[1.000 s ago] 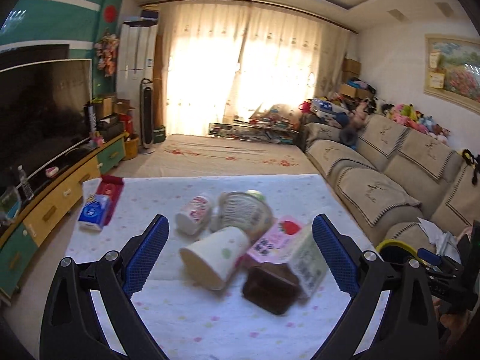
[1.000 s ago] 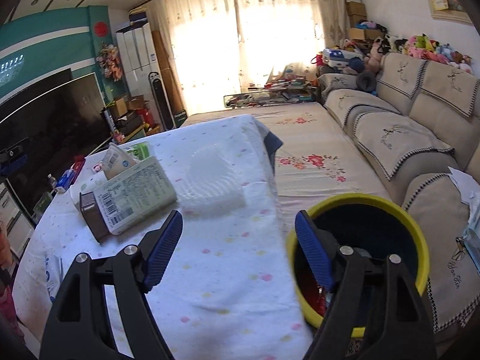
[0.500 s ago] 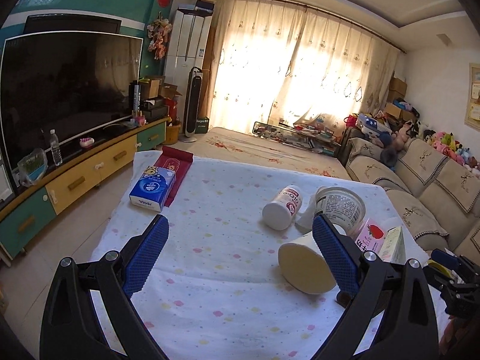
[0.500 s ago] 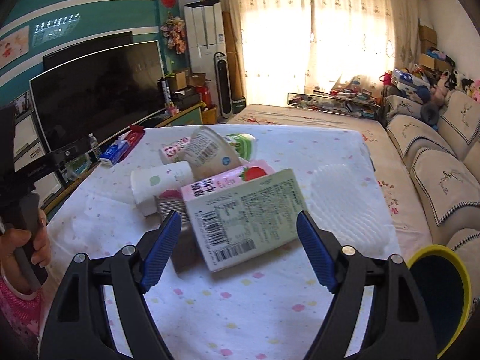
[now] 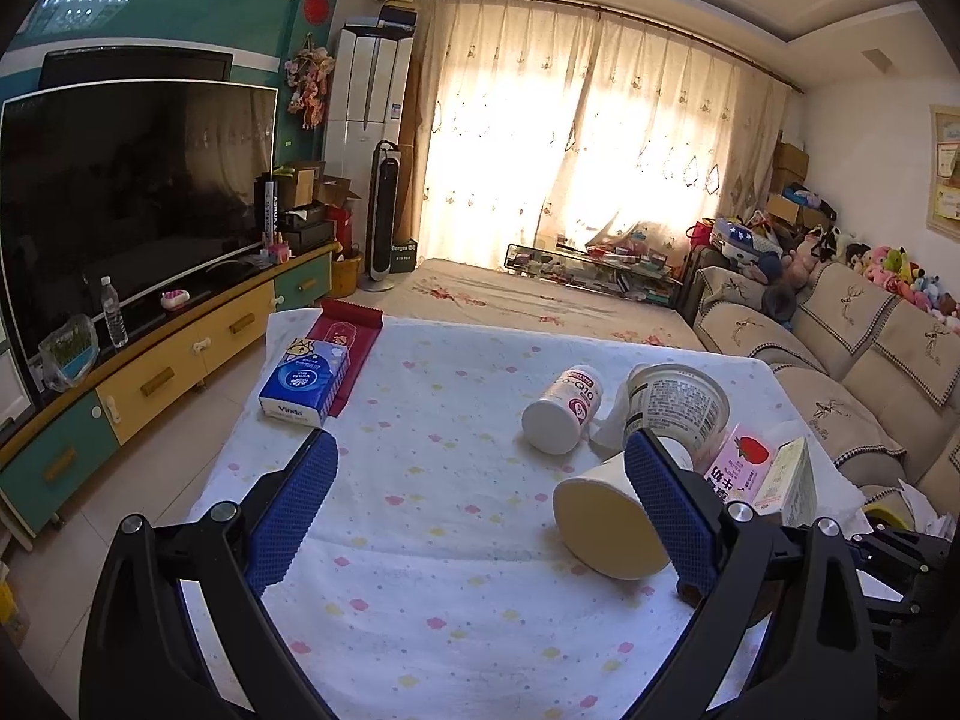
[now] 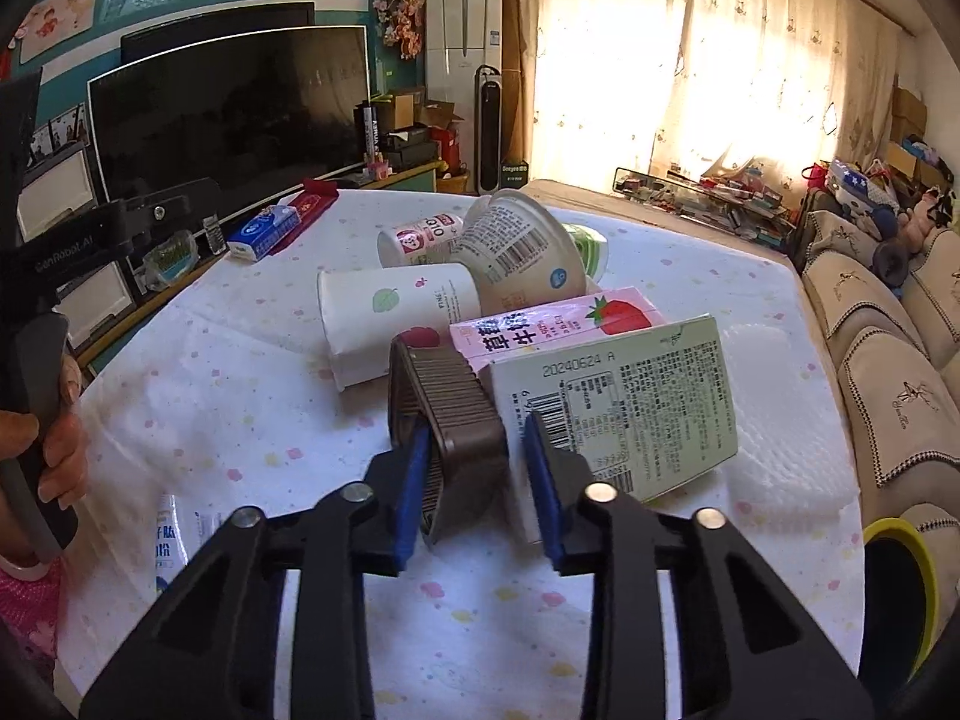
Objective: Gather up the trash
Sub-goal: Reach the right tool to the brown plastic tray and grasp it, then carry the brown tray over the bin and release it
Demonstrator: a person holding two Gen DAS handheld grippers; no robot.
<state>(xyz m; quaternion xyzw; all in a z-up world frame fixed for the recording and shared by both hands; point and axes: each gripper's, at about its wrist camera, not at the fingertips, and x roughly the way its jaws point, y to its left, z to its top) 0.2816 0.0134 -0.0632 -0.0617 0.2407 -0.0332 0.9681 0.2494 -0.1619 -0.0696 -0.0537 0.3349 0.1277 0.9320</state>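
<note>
Since the earlier frames the right gripper (image 6: 474,462) has swung from the yellow-rimmed dark bin (image 6: 900,576) to the litter pile, and its jaws have just been closing, now narrow around the near end of a brown ribbed plastic tray (image 6: 450,414).

Left wrist view: the left gripper (image 5: 480,498) hangs over the tabletop (image 5: 420,540) under a white dotted cloth, jaws wide with nothing between them. A white paper cup (image 5: 612,522) lies on its side just beside the right-hand jaw. Behind the cup lie a small white bottle (image 5: 561,417), a round white tub (image 5: 675,405), a pink strawberry milk carton (image 5: 741,465) and a pale green carton (image 5: 792,483). Well left of the cup sits a blue tissue pack (image 5: 303,381) against a red packet (image 5: 351,339).

Right wrist view: the tray touches the pale green carton on its right, the pink carton and paper cup lying just behind it. The bin stands off the tabletop's right edge, well apart from the tray. A hand (image 6: 57,444) grips the other tool's handle at far left.
</note>
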